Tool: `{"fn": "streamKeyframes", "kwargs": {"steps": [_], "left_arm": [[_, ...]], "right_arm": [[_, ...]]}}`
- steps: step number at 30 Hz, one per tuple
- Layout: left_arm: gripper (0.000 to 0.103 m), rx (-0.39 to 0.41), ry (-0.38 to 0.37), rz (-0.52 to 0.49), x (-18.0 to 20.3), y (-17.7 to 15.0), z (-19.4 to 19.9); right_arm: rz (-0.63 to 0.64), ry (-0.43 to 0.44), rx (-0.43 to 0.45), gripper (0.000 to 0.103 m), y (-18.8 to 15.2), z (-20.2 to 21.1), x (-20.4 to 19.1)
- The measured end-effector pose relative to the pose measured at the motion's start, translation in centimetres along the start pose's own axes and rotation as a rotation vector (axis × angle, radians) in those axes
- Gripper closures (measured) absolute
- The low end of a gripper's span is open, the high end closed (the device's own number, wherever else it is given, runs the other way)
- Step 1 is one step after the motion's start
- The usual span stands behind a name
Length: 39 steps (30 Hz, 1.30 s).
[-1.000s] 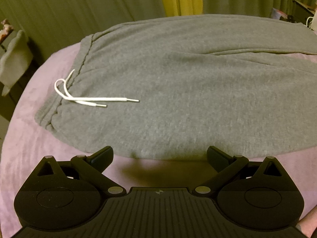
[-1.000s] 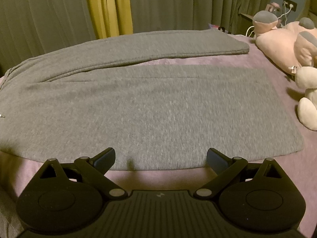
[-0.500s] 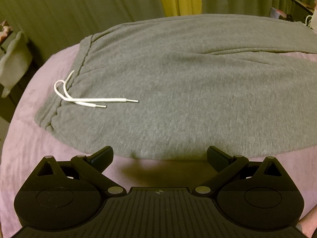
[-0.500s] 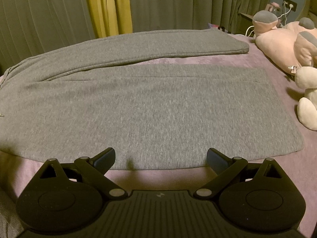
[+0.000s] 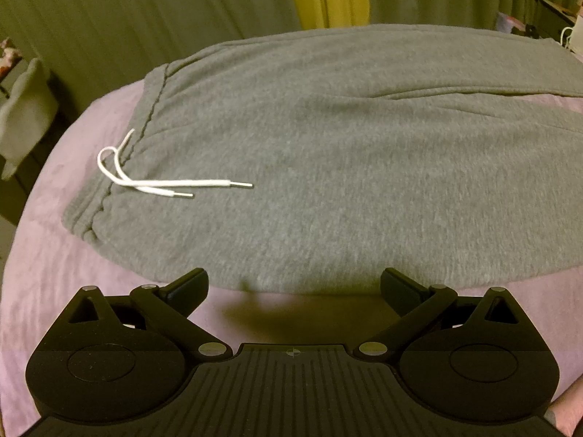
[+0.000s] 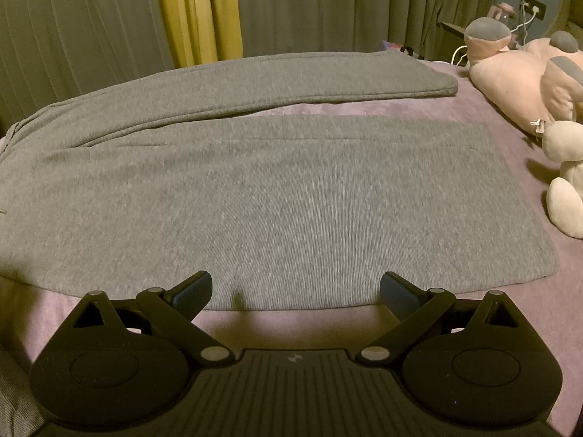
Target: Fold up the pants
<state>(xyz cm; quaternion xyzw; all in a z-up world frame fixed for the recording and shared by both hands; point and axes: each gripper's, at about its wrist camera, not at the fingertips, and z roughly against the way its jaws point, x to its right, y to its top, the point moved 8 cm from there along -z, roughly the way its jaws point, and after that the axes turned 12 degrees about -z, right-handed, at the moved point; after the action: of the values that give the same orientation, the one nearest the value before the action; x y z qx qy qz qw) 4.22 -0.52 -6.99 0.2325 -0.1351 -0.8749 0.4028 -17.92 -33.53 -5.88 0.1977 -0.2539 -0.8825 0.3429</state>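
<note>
Grey sweatpants (image 5: 346, 167) lie flat on a purple bed cover (image 5: 47, 276), waistband at the left with a white drawstring (image 5: 164, 184) on top. In the right wrist view the two legs (image 6: 277, 200) spread apart toward the right, the far leg (image 6: 291, 80) angled away. My left gripper (image 5: 293, 286) is open and empty, just short of the pants' near edge by the hip. My right gripper (image 6: 295, 289) is open and empty at the near edge of the near leg.
Pink and white plush toys (image 6: 539, 87) lie on the bed at the right, beside the leg cuffs. Green and yellow curtains (image 6: 200, 14) hang behind the bed. A pale cloth (image 5: 22, 109) hangs off to the left of the bed.
Both grippers have barely moved; the left view has shifted very slightly. The pants lie as before.
</note>
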Motion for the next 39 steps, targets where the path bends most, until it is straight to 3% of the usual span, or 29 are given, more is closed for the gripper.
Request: {"fn": "streamKeyframes", "kwargs": {"steps": [39], "left_arm": [[0.0,-0.012,-0.02,0.011,-0.26,-0.1,-0.19]], "right_arm": [[0.014,-0.005,-0.009,0.004,-0.02,-0.43,-0.39]]}}
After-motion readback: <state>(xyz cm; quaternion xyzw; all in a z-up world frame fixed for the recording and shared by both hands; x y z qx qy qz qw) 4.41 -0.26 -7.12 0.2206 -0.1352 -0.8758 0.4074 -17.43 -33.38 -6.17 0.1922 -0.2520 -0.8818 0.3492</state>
